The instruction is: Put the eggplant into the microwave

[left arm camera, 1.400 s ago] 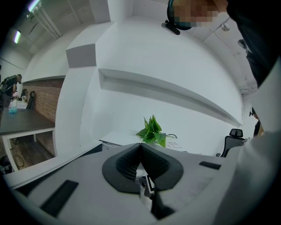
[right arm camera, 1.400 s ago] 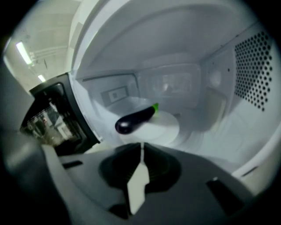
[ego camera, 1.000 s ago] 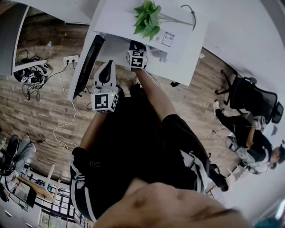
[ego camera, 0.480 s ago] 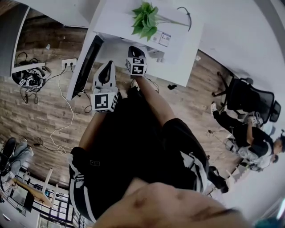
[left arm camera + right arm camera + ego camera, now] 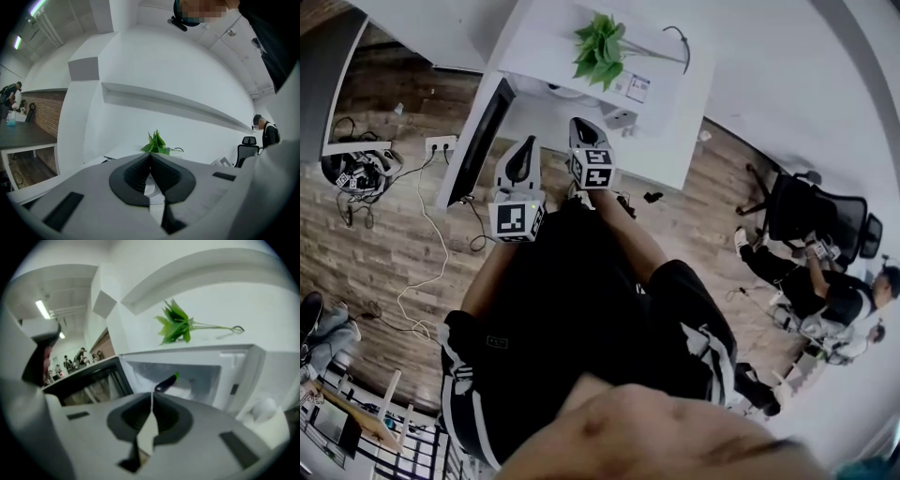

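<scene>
The eggplant [image 5: 166, 382], dark purple with a green stem, lies inside the white microwave [image 5: 234, 366], whose door [image 5: 89, 380] stands open to the left. My right gripper [image 5: 152, 393] is shut with nothing between its pads, and it hangs a little in front of the microwave's opening, apart from the eggplant. In the head view the right gripper [image 5: 581, 127] points at the microwave [image 5: 661, 141] beside the dark door [image 5: 483, 141]. My left gripper [image 5: 525, 150] sits to its left. The left gripper [image 5: 150, 154] is shut and empty.
A green plant [image 5: 600, 42] stands on top of the microwave. Cables and a power strip [image 5: 441, 145] lie on the wooden floor at left. At right are an office chair [image 5: 811, 211] and a seated person [image 5: 816, 291].
My right gripper has pulled back from the microwave's opening and risen. The left gripper has hardly moved.
</scene>
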`<state>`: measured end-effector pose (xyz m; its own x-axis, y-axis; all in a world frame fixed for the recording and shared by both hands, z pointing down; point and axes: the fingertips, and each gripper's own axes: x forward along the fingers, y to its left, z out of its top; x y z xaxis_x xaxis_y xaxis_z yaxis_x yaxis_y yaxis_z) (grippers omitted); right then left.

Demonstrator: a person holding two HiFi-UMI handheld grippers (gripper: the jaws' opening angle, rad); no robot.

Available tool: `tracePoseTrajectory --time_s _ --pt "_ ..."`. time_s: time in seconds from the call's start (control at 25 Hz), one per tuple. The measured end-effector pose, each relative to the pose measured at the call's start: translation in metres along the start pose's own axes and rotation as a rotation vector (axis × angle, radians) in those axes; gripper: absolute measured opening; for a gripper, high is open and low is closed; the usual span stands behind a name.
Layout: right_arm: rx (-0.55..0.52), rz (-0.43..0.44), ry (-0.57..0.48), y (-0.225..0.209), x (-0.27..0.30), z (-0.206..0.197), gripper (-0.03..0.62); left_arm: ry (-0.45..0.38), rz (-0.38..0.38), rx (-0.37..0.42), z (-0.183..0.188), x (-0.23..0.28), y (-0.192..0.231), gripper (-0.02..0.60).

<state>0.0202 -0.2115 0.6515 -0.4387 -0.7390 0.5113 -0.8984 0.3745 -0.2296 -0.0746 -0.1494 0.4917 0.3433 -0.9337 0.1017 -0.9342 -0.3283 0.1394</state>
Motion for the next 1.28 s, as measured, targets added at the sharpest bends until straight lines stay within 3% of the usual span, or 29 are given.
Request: tracePoseTrajectory --time_s 0.6,1.28 --pt "-0.089 0.163 -0.218 0.069 -0.11 0.072 0.035 -0.018 0.009 0.036 0.006 -0.013 -0.004 0.034" --pt "-0.075 0.169 -0.252 0.063 -0.123 0.072 0.031 -0.004 -0.022 0.011 0.0 -0.009 -0.017 0.034"
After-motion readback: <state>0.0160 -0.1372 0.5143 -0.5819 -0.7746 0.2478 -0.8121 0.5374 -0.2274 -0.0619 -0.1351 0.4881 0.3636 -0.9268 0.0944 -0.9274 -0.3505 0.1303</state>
